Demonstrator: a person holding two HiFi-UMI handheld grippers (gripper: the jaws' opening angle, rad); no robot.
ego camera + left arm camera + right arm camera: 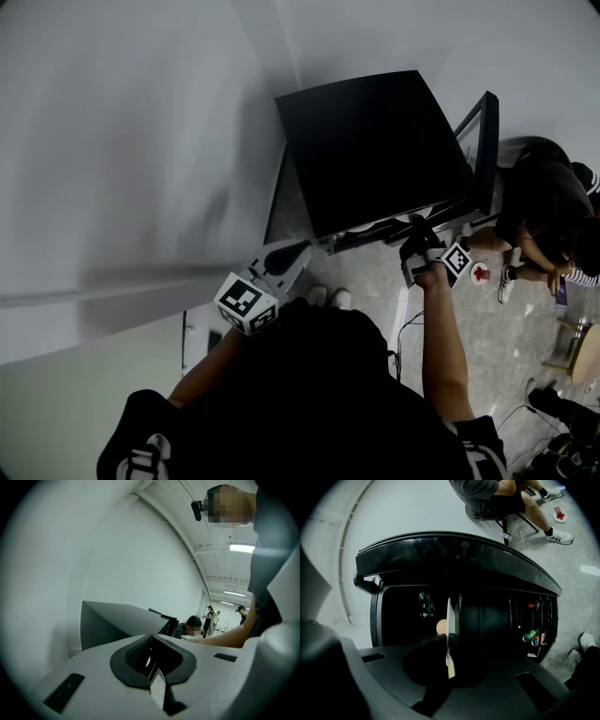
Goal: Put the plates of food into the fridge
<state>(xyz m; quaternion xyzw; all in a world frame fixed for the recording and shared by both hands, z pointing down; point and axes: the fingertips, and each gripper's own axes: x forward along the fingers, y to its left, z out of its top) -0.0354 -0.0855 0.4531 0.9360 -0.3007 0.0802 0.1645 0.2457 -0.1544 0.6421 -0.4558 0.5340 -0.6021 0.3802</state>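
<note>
Jaws on the right gripper (449, 639) are clamped tight on the rim of a white plate (449, 613), seen edge-on, with a round tan bit of food (440, 626) on its 9 o'clock side. The plate's held right at the mouth of the open black fridge (454, 559), with cans (532, 635) in the door rack around 3 o'clock. The left gripper (151, 641) has its jaws pressed together on nothing, aimed up at the white wall (140, 564).

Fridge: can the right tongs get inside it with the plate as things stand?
Probably yes. The fridge has its door open, and the right tongs, shut on the plate, face the dark cavity with nothing visible between. Shelf room inside is too dark to judge.
</note>
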